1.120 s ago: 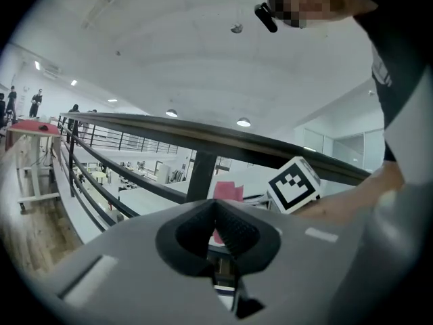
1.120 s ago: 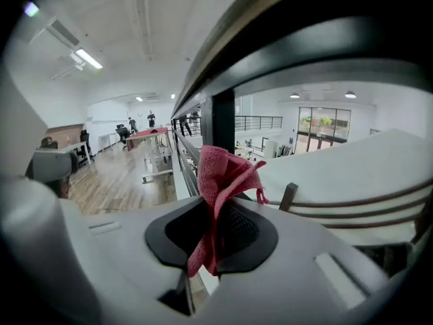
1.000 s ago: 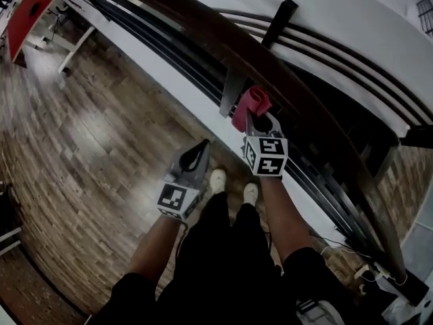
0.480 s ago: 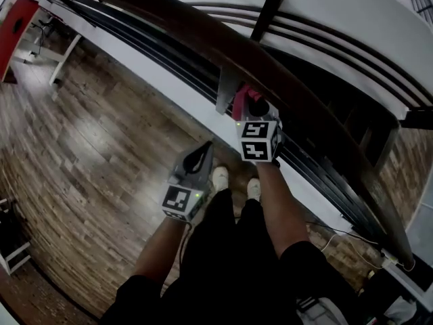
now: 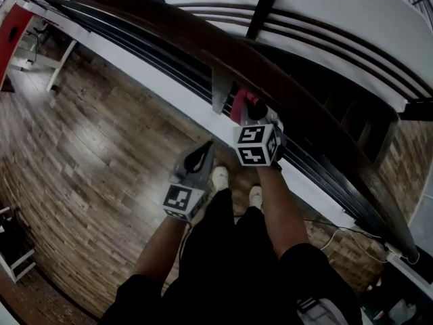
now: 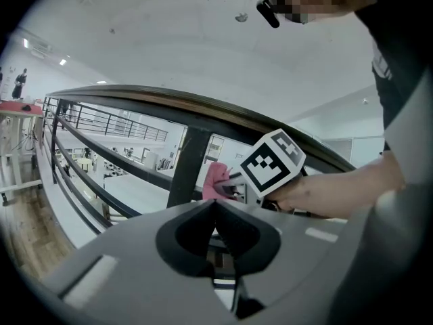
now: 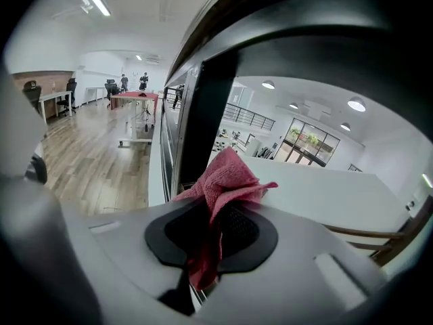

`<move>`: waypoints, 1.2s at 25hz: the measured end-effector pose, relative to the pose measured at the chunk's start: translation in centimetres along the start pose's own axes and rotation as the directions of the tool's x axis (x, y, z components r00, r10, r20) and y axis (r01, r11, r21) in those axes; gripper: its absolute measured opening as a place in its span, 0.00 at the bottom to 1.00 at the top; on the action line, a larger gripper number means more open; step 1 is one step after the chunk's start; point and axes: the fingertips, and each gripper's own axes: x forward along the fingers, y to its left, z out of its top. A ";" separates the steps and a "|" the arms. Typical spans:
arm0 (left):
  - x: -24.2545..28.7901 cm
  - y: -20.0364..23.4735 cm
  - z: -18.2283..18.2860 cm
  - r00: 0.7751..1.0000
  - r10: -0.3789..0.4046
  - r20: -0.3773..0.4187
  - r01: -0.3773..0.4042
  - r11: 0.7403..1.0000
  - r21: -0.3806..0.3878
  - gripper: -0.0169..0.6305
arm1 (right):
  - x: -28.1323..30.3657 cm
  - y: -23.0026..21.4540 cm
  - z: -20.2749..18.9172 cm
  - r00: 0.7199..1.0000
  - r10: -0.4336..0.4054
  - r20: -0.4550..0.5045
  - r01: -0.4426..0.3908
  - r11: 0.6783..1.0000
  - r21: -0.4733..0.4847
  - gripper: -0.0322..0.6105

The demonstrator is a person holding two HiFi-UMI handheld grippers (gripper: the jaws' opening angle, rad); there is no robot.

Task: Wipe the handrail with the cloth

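Note:
A dark brown wooden handrail (image 5: 203, 36) curves from upper left to lower right above black rails. My right gripper (image 5: 245, 107) is shut on a pink cloth (image 5: 240, 105), held just under the handrail beside a grey post (image 5: 220, 90). In the right gripper view the cloth (image 7: 222, 181) bunches out of the closed jaws, with the handrail (image 7: 223, 9) passing overhead. My left gripper (image 5: 197, 156) hangs lower over the wooden floor, shut and empty. The left gripper view shows its jaws closed (image 6: 215, 212), with the right gripper's marker cube (image 6: 270, 162) and cloth (image 6: 216, 180) ahead.
Black horizontal rails (image 5: 135, 42) run below the handrail along a white ledge (image 5: 162, 80). A black post (image 5: 262, 9) crosses the rails. Wooden floor (image 5: 81, 154) spreads to the left. The person's legs and shoes (image 5: 218, 178) stand by the railing. A red table (image 7: 135, 97) stands far off.
The right gripper with the pink cloth has moved up and in under the handrail, so the cloth is now partly hidden. The left gripper has hardly moved.

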 end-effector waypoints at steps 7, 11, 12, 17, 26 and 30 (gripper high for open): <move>1.3 -1.5 -0.6 0.998 -0.057 -0.017 0.057 0.998 0.033 0.03 | -1.5 -0.9 -1.8 1.000 -0.024 0.002 0.024 0.999 0.026 0.12; 1.9 -1.9 -0.8 0.997 -0.072 -0.029 0.073 0.996 0.040 0.03 | -2.6 -1.6 -3.1 0.999 -0.038 -0.003 0.038 0.998 0.048 0.12; 2.0 -2.1 -0.8 0.997 -0.076 -0.032 0.078 0.996 0.045 0.03 | -2.9 -1.8 -3.5 0.999 -0.042 -0.004 0.042 0.998 0.053 0.12; 2.8 -4.4 -0.8 0.993 -0.107 -0.054 0.110 0.991 0.075 0.03 | -4.8 -2.9 -5.7 0.998 -0.065 -0.011 0.066 0.995 0.076 0.12; 3.6 -9.4 -2.3 0.987 -0.136 -0.089 0.144 0.986 0.084 0.03 | -8.1 -6.0 -9.7 0.996 -0.089 -0.020 0.090 0.987 0.134 0.12; 3.7 -11.1 -2.6 0.986 -0.135 -0.092 0.143 0.986 0.082 0.03 | -9.4 -6.6 -11.0 0.996 -0.091 -0.021 0.093 0.985 0.143 0.12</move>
